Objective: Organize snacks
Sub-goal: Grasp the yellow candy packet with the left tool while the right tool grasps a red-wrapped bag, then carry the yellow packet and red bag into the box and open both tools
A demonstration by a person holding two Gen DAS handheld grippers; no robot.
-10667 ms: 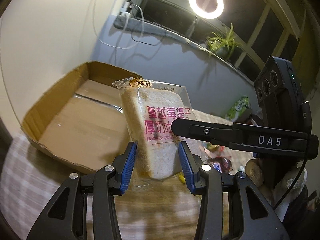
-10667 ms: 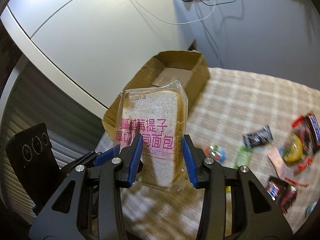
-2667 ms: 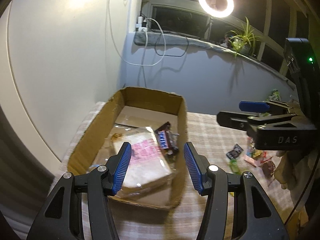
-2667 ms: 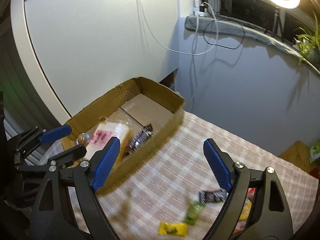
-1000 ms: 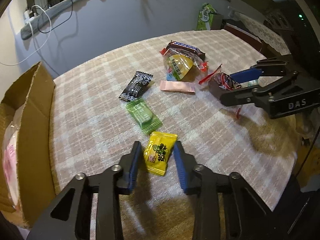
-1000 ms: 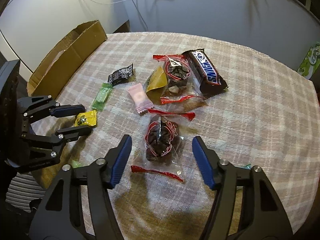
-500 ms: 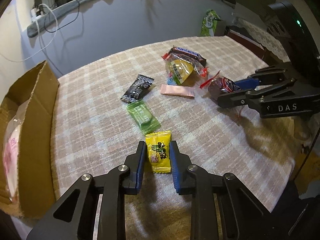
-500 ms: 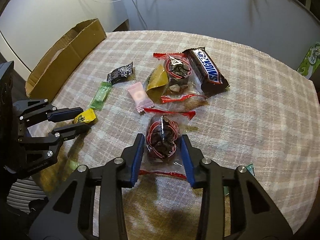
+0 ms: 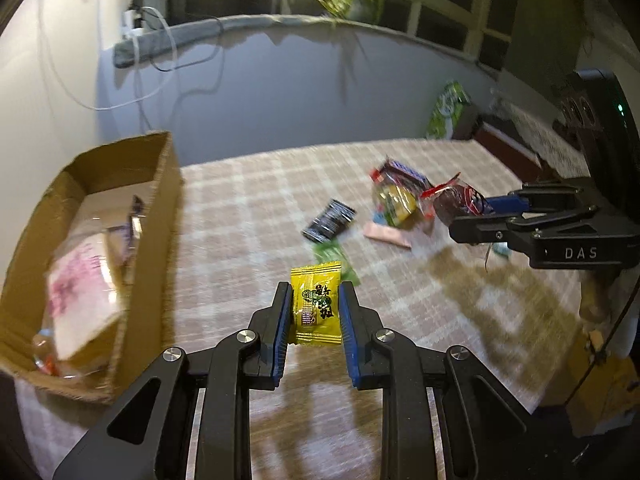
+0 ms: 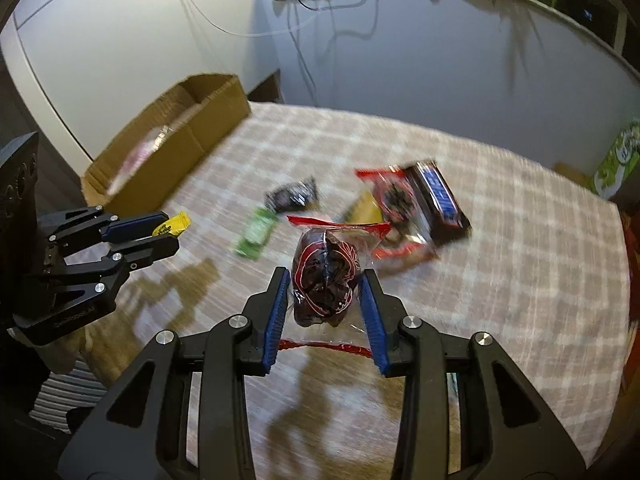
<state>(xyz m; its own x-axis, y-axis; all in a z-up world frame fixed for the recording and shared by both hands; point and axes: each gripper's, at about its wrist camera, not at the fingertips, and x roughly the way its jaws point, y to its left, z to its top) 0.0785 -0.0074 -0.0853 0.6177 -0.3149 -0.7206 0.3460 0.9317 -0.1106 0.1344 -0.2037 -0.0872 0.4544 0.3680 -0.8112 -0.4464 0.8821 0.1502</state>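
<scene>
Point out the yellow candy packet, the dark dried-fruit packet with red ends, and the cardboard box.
yellow candy packet [image 9: 315, 307], left wrist view, printed middle of the wrapper.
dark dried-fruit packet [image 10: 325, 276], right wrist view, bulging dark middle.
cardboard box [image 9: 170, 184], left wrist view, outer face of the side wall.

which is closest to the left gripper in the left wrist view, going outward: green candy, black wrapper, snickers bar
From the left gripper:
1. Green candy, just beyond the fingertips.
2. Black wrapper, farther out, slightly right.
3. Snickers bar, farthest, up and to the right in the snack pile.
</scene>
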